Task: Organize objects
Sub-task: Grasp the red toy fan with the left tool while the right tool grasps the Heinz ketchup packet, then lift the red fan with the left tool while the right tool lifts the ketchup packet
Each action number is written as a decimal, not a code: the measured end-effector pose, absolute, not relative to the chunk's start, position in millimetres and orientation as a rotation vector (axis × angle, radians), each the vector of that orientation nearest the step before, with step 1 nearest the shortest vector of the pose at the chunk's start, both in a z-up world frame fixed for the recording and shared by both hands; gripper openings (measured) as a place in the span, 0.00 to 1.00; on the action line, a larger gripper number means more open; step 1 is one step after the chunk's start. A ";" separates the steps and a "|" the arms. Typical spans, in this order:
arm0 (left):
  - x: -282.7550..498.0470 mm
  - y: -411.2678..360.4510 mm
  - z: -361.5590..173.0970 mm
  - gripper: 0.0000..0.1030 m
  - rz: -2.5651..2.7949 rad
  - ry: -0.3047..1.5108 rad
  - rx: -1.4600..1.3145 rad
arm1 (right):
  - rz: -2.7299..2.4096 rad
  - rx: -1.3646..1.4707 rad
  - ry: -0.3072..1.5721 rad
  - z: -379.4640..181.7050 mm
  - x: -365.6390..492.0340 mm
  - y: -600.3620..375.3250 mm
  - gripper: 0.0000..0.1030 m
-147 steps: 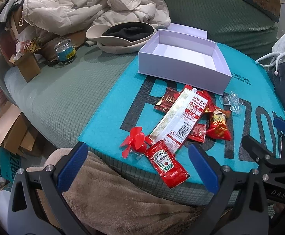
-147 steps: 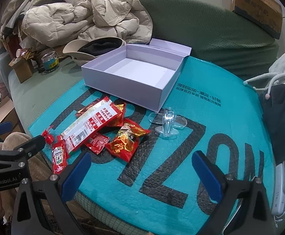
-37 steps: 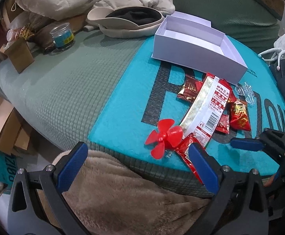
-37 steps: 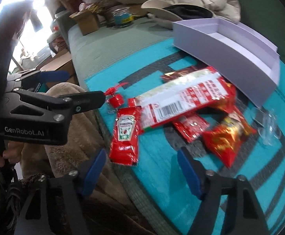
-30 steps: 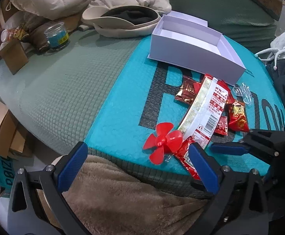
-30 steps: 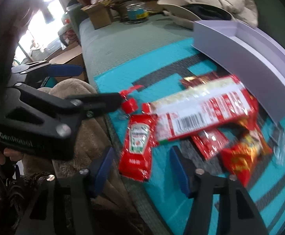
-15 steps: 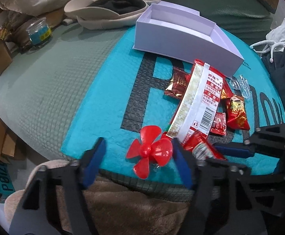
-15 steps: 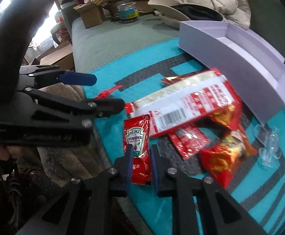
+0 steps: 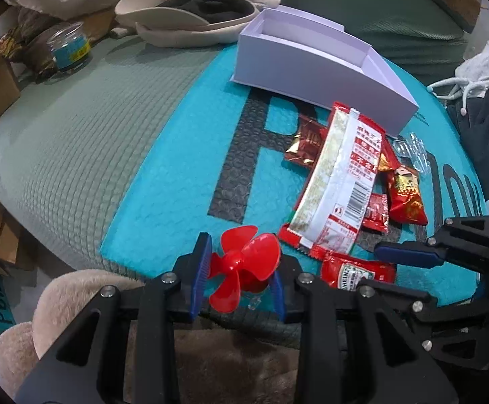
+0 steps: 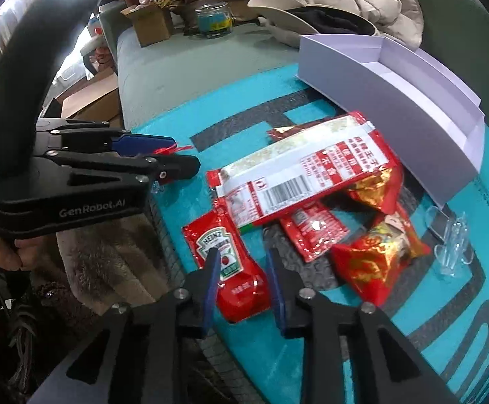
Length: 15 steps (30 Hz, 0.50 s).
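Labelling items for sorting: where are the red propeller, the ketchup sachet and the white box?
red propeller point(image 9: 244, 262), left wrist view, hub.
ketchup sachet point(image 10: 227, 262), right wrist view, label.
white box point(image 9: 311, 67), left wrist view, near wall.

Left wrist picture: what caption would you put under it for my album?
Left tool shut on a red toy propeller at the teal mat's edge, snack packets and an open white box beyond.

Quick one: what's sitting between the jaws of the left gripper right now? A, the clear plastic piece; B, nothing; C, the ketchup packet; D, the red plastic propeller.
D: in the left wrist view the red plastic propeller sits clamped between the left gripper jaws, at the near edge of the teal mat.
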<state>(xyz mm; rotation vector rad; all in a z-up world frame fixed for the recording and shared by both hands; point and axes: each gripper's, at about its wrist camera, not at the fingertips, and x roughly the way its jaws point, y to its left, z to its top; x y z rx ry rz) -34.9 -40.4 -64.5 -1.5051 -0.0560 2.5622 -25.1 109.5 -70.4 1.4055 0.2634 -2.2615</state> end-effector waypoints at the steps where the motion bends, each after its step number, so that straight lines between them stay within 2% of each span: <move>1: -34.3 -41.2 -64.4 0.30 2.563 -0.059 -1.504 | -2.258 1.405 0.269 -70.2 -24.2 108.7 0.31; 4: -32.5 -41.7 -63.9 0.30 2.566 -0.064 -1.503 | -2.251 1.390 0.270 -68.2 -21.0 106.7 0.32; 6: -32.7 -41.8 -63.9 0.30 2.565 -0.061 -1.504 | -2.227 1.400 0.273 -69.8 -19.6 104.5 0.40; 9: -30.6 -41.3 -63.3 0.30 2.566 -0.046 -1.501 | -2.203 1.418 0.279 -74.3 -17.1 101.6 0.46; 12: -29.4 -41.0 -63.6 0.30 2.563 -0.039 -1.499 | -2.217 1.407 0.342 -75.9 -14.6 98.2 0.44; 15: -28.2 -40.8 -63.9 0.30 2.567 -0.034 -1.499 | -2.241 1.381 0.400 -76.2 -11.2 96.9 0.33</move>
